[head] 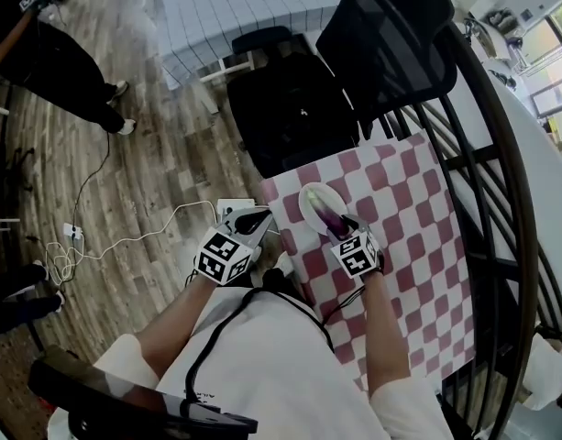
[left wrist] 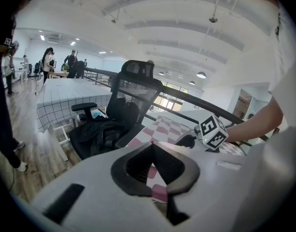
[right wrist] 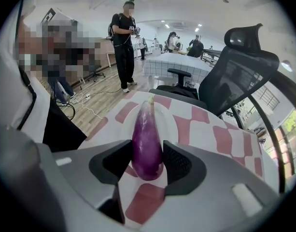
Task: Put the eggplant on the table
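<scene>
One black office chair stands pushed against the far end of the table. A curved black railing runs along the table's right side, so both of those sides are hemmed in. On the red-and-white checked cloth there is one white plate, near the far left corner and close to the left edge. The single eggplant is over that plate, stem end pointing away. The right gripper has its claw fairly wide around the thick end, with both pads against the purple skin. Whether the fruit rests on the plate or hangs just clear of it is hard to judge. The left gripper is empty, its claw tips together, and it hangs just off the table's left edge above the wooden floor. The cloth to the right of the plate and toward the person is bare. One white cable trails across the floor on the left, and one person in black stands well apart.
</scene>
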Demonstrator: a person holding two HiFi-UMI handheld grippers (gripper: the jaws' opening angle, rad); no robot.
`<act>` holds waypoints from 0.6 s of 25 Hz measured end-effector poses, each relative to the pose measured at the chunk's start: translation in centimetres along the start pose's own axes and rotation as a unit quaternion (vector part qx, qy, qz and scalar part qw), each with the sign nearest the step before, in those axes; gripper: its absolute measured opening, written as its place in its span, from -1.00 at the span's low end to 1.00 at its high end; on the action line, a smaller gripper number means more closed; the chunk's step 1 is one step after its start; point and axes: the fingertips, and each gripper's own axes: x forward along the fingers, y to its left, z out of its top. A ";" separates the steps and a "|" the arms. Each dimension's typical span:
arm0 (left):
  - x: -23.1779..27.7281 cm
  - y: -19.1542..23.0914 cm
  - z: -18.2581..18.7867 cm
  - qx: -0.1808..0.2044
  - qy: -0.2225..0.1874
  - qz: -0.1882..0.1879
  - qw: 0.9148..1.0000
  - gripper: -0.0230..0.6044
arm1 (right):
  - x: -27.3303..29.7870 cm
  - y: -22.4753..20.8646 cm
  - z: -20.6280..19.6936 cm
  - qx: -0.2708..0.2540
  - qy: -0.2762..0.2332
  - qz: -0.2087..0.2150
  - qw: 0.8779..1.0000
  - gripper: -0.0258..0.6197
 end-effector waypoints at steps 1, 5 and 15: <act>0.0 0.0 0.0 0.000 0.000 0.001 1.000 -0.91 | 0.1 -0.1 -0.1 -0.004 0.005 -0.001 1.000 -0.26; -0.1 0.1 -0.1 -0.001 0.000 0.003 1.000 -0.91 | 0.5 -0.2 -0.2 -0.009 0.011 -0.002 1.000 -0.26; -0.5 0.4 0.0 0.001 0.002 0.004 1.000 -0.91 | 0.9 -0.4 -0.4 -0.017 0.024 -0.009 1.000 -0.26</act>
